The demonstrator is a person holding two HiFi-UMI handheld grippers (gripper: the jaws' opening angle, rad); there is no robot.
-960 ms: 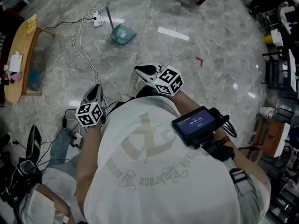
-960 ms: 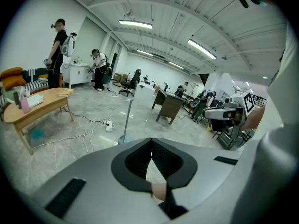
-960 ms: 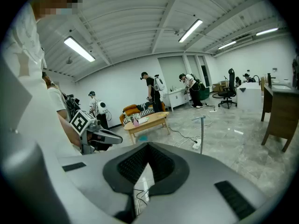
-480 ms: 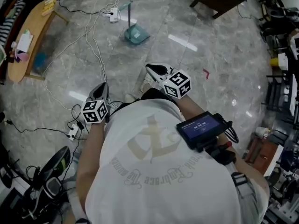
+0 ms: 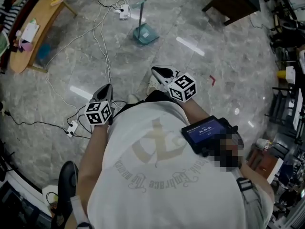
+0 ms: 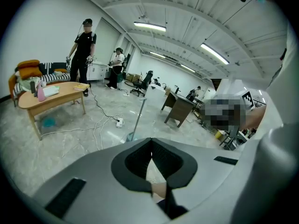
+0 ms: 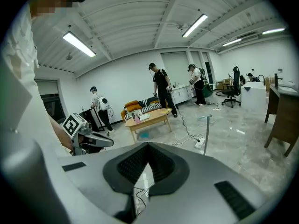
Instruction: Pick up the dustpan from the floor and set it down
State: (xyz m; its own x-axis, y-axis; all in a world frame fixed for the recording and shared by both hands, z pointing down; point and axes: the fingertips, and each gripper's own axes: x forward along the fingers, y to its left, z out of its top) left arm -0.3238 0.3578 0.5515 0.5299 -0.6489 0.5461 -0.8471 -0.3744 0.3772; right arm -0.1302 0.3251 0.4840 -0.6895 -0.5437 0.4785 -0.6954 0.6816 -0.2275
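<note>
Floor (image 5: 228, 66): polished stone, with a wooden table (image 5: 35, 37) at the far left. The dustpan (image 5: 145, 32) sits on the floor at the far side, handle upright, well apart from both tools. Loose cables (image 5: 102, 46) run across the floor to a power strip (image 5: 125, 13) just left of the dustpan. The left tool (image 5: 106, 88) and right tool (image 5: 159, 71) are both clenched, with nothing between the jaws.

Risks: a tool arriving clenched could knock the handle over, and the cables could catch a foot on approach.
</note>
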